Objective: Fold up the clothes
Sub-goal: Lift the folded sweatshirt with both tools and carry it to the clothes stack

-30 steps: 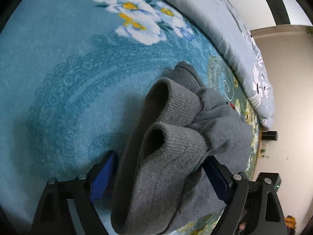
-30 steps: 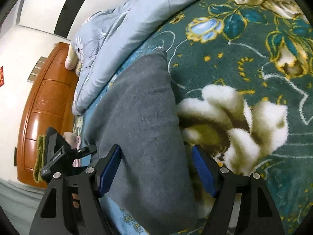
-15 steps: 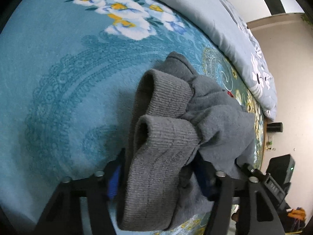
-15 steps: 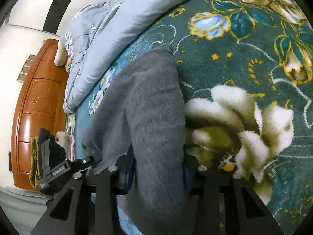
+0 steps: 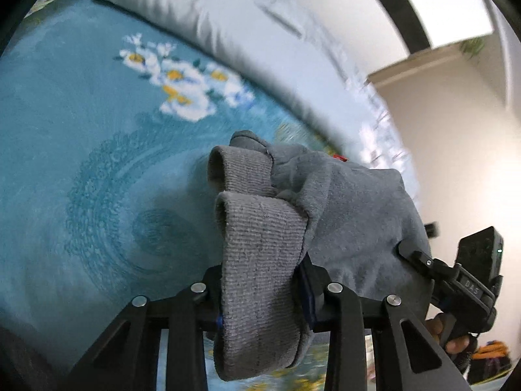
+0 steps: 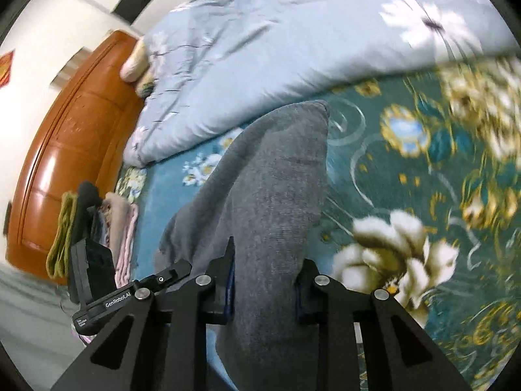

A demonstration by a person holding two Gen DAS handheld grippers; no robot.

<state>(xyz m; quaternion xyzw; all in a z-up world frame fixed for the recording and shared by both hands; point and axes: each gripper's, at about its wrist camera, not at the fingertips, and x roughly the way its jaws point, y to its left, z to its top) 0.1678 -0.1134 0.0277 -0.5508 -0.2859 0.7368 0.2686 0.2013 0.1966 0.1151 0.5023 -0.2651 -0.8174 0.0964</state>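
I have both tools closed on the same gray garment (image 5: 342, 215), and it sits low in the middle of each view, over the bed's teal blanket (image 5: 81, 150). The left tool (image 5: 260, 293) is clamped on 2 stacked ribbed cuffs, which I take to be the leg ends gathered together so they travel as 1 edge. The right tool (image 6: 263, 290) is pinched on the plain end of the gray garment (image 6: 270, 195), probably the waist side. Holding both ends lets me carry the cloth taut for a fold. In the right view its long axis runs from the bottom centre up toward the pale quilt (image 6: 293, 39) at the top of the frame. The cuffs open toward the left side of the left view.
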